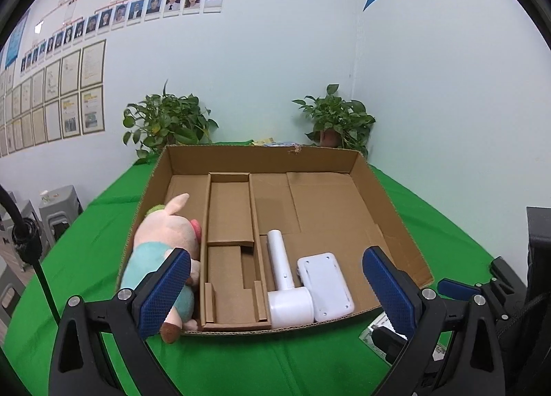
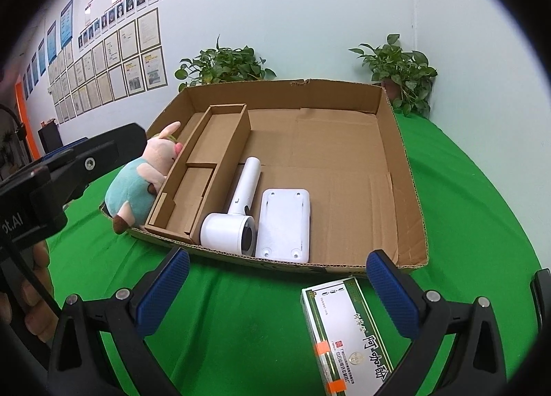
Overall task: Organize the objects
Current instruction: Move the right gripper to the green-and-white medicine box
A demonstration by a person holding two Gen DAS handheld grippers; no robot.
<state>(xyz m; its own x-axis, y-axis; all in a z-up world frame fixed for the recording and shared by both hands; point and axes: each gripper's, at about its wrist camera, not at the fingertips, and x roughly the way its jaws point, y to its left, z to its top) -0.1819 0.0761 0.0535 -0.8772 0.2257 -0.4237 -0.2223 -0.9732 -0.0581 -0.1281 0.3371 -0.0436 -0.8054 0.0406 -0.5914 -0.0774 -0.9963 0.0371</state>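
Note:
A shallow cardboard box (image 1: 392,196) (image 2: 406,168) lies on the green table. Its left compartment holds a plush pig (image 1: 162,244) (image 2: 137,179). Right of the inner divider lie a white hair dryer (image 1: 286,282) (image 2: 237,210) and a flat white device (image 1: 325,285) (image 2: 284,223). A green and white medicine box (image 2: 344,330) lies on the cloth in front of the cardboard box; a corner of it shows in the left wrist view (image 1: 378,327). My left gripper (image 1: 275,296) is open and empty at the box's near edge. My right gripper (image 2: 277,296) is open, the medicine box lying by its right finger.
Two potted plants (image 1: 165,120) (image 1: 337,120) stand behind the box against the wall. Grey stools (image 1: 58,210) stand off the table's left side. Green cloth (image 2: 241,310) covers the table around the box.

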